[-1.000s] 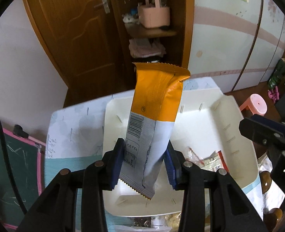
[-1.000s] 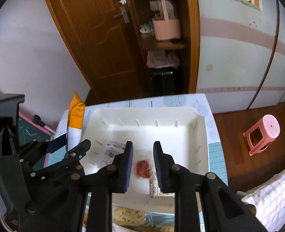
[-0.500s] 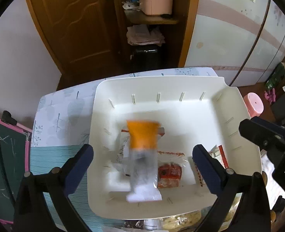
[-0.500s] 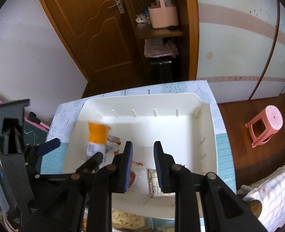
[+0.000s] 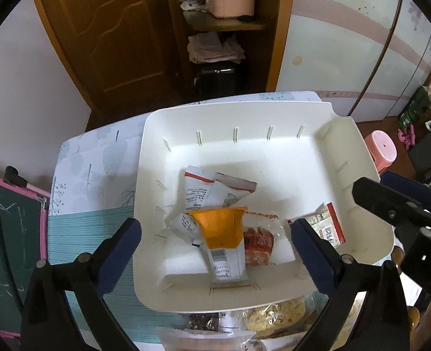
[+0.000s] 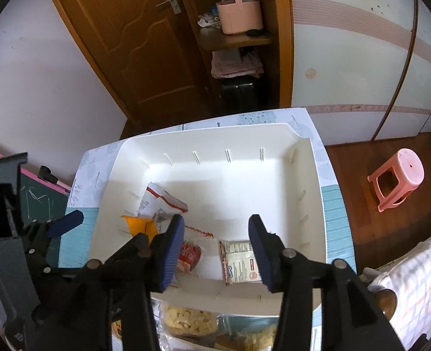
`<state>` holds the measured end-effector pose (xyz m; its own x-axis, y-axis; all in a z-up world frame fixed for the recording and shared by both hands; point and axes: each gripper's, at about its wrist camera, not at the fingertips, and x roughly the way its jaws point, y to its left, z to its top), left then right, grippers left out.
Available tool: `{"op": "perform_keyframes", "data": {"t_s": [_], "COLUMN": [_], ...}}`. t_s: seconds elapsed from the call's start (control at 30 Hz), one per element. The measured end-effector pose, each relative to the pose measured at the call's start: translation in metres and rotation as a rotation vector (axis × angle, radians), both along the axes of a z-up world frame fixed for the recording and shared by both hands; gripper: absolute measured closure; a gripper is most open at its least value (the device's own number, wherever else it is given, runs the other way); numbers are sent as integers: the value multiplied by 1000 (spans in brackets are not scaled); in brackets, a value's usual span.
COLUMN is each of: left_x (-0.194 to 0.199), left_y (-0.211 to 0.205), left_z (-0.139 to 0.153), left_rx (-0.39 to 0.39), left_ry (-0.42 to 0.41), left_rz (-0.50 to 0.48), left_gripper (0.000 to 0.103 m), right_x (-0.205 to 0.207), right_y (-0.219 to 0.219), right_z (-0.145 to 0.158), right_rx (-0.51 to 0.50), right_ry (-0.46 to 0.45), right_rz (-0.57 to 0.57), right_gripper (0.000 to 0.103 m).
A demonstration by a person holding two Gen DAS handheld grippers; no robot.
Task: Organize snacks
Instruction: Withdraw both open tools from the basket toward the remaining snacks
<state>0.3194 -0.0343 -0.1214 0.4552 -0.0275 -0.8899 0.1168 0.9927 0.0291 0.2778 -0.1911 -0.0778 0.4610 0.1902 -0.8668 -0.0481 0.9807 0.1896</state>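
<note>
The left gripper (image 5: pixel 215 242), wide open and empty, has just let go of the orange-and-white packet (image 5: pixel 222 241), which now lies in the white tray (image 5: pixel 244 122) at 6 o'clock among other wrappers. The right gripper (image 6: pixel 216 247) has spread open too, holding nothing. More snacks (image 6: pixel 186 320) wait nearest, outside the tray's near rim. Toward 12 o'clock the tray floor is bare, leaving room.

Bin (image 5: pixel 344 152) far half bare; snack packets (image 5: pixel 221 234) crowd near wall.
</note>
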Motion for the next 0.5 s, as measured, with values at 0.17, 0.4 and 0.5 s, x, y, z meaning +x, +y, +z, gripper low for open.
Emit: {"op": "perform_keyframes", "data": {"t_s": [0.17, 0.4, 0.5], "left_x": [-11, -28, -40], "left_y": [-1, -1, -1], "left_z": [14, 31, 41], "left_rx": [9, 7, 11], "left_ry": [-24, -32, -47], "left_rz": [-11, -11, -18], "left_gripper": [1, 1, 1], "right_x": [-8, -24, -33], "right_y": [0, 3, 4], "right_z": [5, 20, 30], "right_rx": [7, 7, 10], "right_ry": [-3, -22, -37], "right_rz": [-3, 5, 10], "right_gripper": [53, 52, 52]}}
